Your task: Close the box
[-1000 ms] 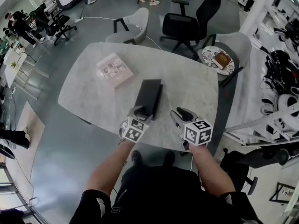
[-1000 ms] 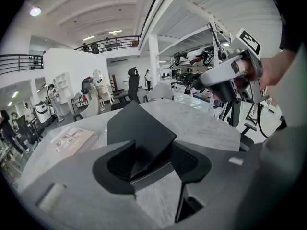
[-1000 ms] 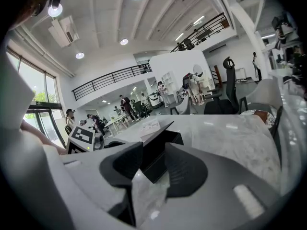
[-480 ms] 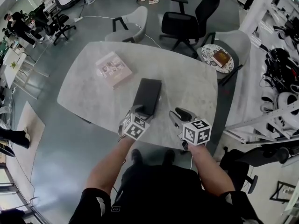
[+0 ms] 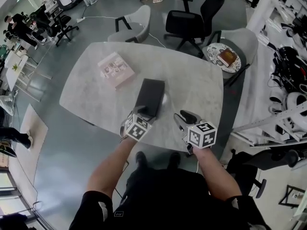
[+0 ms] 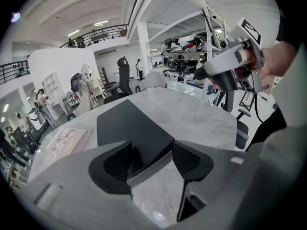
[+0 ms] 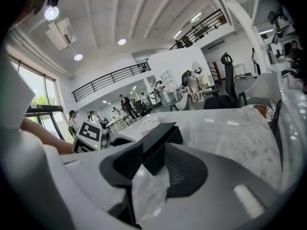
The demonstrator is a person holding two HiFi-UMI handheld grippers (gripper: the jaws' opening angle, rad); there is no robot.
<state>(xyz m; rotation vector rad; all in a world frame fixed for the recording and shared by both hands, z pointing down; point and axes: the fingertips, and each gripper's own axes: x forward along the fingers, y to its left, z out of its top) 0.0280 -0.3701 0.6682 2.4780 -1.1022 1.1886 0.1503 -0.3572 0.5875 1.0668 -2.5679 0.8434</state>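
The black box [image 5: 150, 95] lies lid-down at the middle of the marble table [image 5: 192, 83], its long side running toward the person. The left tool [image 6: 151, 159] straddles the box's near corner. Its jaws have just been opening and stand spread, not pinching it. The right tool [image 5: 184, 117], just right of the box, is spread and empty.
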